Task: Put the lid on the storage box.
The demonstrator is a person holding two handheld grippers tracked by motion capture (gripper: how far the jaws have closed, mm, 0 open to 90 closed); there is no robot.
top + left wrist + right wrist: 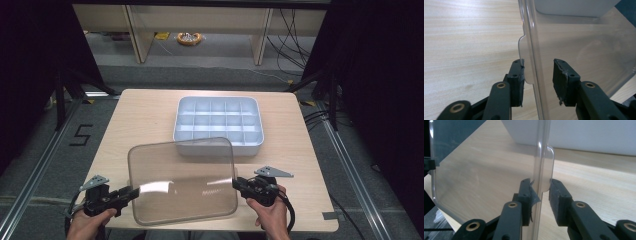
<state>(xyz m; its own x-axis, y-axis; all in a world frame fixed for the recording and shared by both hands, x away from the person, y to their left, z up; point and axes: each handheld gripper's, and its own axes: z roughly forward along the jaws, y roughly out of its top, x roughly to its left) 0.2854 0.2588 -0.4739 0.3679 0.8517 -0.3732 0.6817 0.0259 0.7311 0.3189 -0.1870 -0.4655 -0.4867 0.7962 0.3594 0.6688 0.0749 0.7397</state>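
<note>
From the high view, a clear plastic lid (182,181) hangs between the two claws above the near part of the table (140,117). The left claw (131,192) meets the lid's left edge and the right claw (235,183) meets its right edge, each held in one of the person's hands at the bottom of the picture. Just beyond the lid, away from both claws, sits a pale blue tray (218,125) split into many small compartments, and the lid's far edge overlaps the tray's near wall in this view.

The left gripper view adds what the high view cannot give. The left claw (538,75) has its jaws on either side of the lid (584,50), at a small rounded tab (522,60) on the rim. One pad lies against the tab, while a gap shows between the other pad and the clear wall, so the grip looks loose on that side, though the jaws are drawn nearly as close as they go. The tray's near wall (574,6) shows at the top through the plastic.

In the right gripper view, the right claw (540,188) pinches the lid (481,170) at a matching tab (549,167), both pads tight against the rim. The tray (594,135) lies ahead of the jaws, and the lid stands edge-on and upright in this picture.
</note>
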